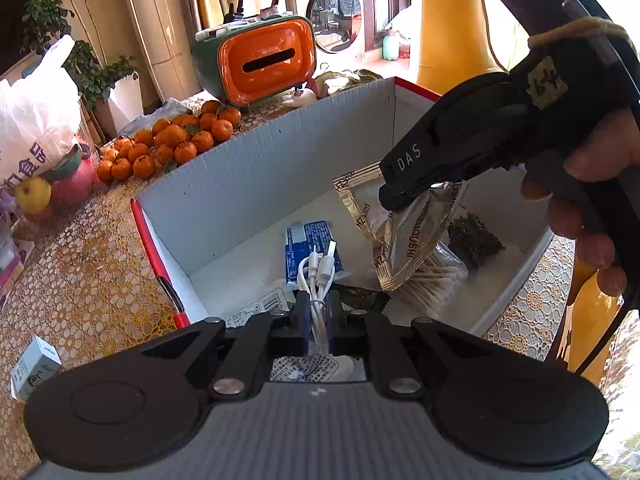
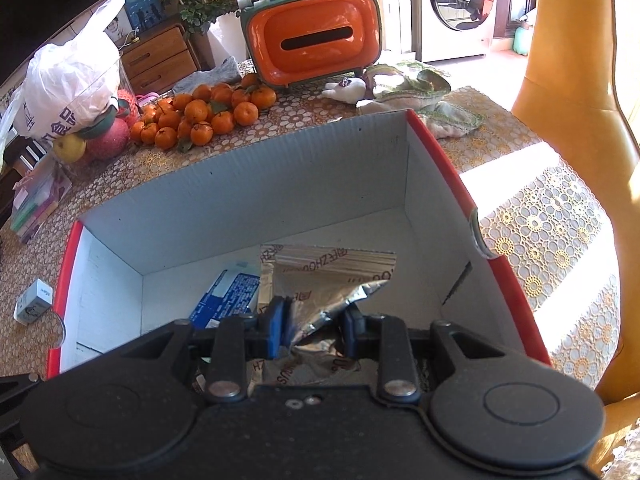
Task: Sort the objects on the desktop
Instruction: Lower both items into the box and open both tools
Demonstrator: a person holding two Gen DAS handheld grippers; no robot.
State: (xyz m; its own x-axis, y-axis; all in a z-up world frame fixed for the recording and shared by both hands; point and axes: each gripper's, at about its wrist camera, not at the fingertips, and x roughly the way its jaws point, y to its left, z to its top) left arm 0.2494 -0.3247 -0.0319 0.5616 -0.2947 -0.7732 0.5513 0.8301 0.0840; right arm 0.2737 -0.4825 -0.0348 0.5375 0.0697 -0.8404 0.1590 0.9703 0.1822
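Note:
A red-edged cardboard box with grey inner walls stands on the table; it also shows in the right wrist view. My left gripper is shut on a coiled white cable above the box. My right gripper has its pads apart with a crumpled silver-gold foil packet between them, over the box interior. In the left wrist view the right gripper holds that packet by its top. In the box lie a blue packet, cotton swabs and a dark bundle.
A pile of tangerines, an orange tissue box, a white plastic bag and apples sit behind the box. A small white box lies left of it. A yellow chair stands at the right.

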